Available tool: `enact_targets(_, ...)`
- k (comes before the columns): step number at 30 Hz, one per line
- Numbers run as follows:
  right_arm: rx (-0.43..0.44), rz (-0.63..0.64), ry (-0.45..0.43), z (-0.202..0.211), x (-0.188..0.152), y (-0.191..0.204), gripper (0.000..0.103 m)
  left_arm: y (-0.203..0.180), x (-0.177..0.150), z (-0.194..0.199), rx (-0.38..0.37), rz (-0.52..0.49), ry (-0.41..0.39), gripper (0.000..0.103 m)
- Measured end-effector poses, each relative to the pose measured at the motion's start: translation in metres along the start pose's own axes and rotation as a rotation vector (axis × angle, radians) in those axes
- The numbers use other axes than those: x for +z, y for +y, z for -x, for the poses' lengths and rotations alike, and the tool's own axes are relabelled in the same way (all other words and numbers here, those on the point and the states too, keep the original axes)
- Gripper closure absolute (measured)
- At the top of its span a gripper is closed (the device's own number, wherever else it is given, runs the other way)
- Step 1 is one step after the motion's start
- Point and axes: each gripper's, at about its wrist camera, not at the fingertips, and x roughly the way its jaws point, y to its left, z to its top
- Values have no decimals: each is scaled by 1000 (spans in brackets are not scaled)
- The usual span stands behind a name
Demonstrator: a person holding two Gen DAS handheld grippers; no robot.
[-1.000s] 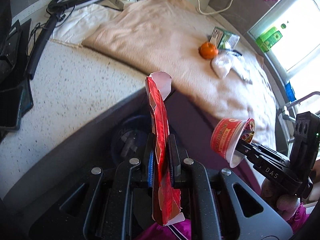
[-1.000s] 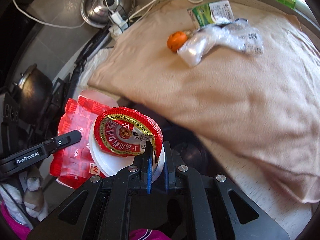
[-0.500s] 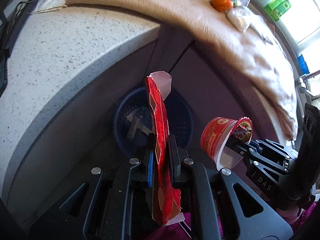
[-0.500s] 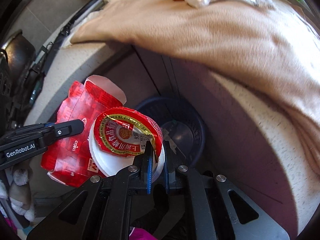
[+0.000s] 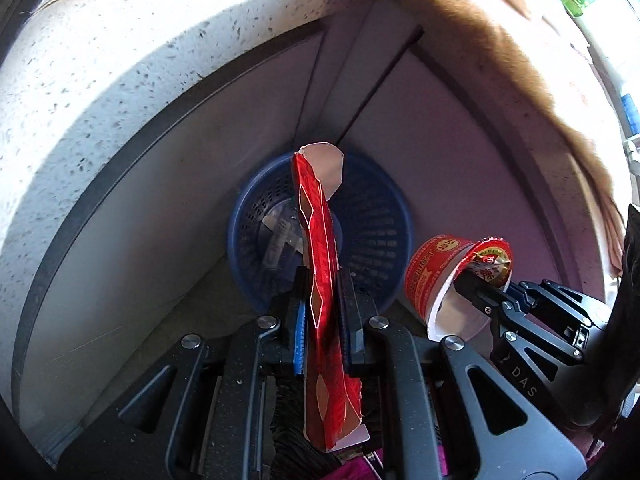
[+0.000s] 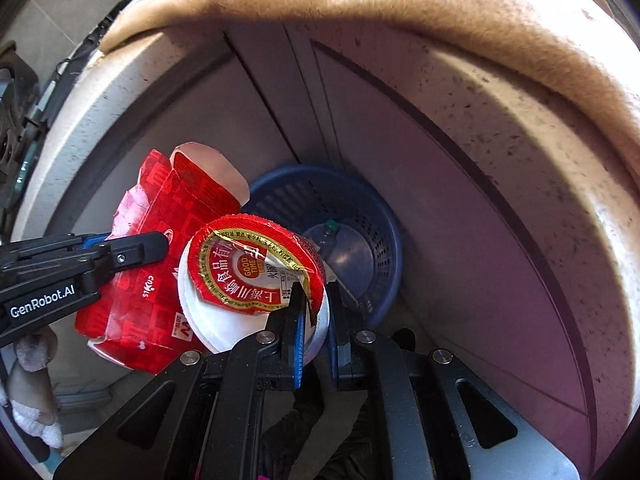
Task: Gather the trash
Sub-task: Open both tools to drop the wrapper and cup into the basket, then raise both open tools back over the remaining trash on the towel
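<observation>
Left wrist view: the left gripper (image 5: 322,292) is clamped on a flattened red carton (image 5: 320,276), which stands edge-on and upright between the two fingers, its pale top flap above them. Beyond the carton sits a round blue basket (image 5: 376,216) on the floor, against grey cabinet doors (image 5: 440,128) under a speckled countertop (image 5: 132,44). Something clear lies in the basket's bottom. To the right, the right gripper (image 5: 478,294) pinches the rim of a red-and-white instant noodle cup (image 5: 436,276), tilted on its side just beside the basket. A tan cloth (image 5: 500,20) drapes over the counter edge. Right wrist view: the right gripper (image 6: 314,304) is closed on the noodle cup (image 6: 240,276) at its rim, where the peeled red foil lid curls back. The left gripper (image 6: 158,246) comes in from the left, gripping the red carton (image 6: 160,264), whose broad face shows here, touching or just behind the cup. Both items hang above the near-left rim of the blue basket (image 6: 380,248).
</observation>
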Motion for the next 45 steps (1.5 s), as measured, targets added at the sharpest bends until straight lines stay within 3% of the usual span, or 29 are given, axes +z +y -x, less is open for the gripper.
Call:
enact_targets(10, -13, -5, -7, -10, 7, -1, 95, -7, 8, -2, 29, -11, -3, 88)
enact_targets(18, -14, 23, -26, -1, 5, 4, 93, -11, 12, 6, 47, -27, -27, 79)
enact_targets(22, -19, 37, -27, 3, 1, 4, 86, -11, 14, 8, 60, -25, -33, 79)
enact_targets(39, 3, 54, -48, 30, 8, 4, 85, -5, 14, 28, 59, 4, -77, 79)
enact_targets(45, 43, 67, -90, 61, 11, 1, 66, -8, 18, 48, 52, 3, -123, 69)
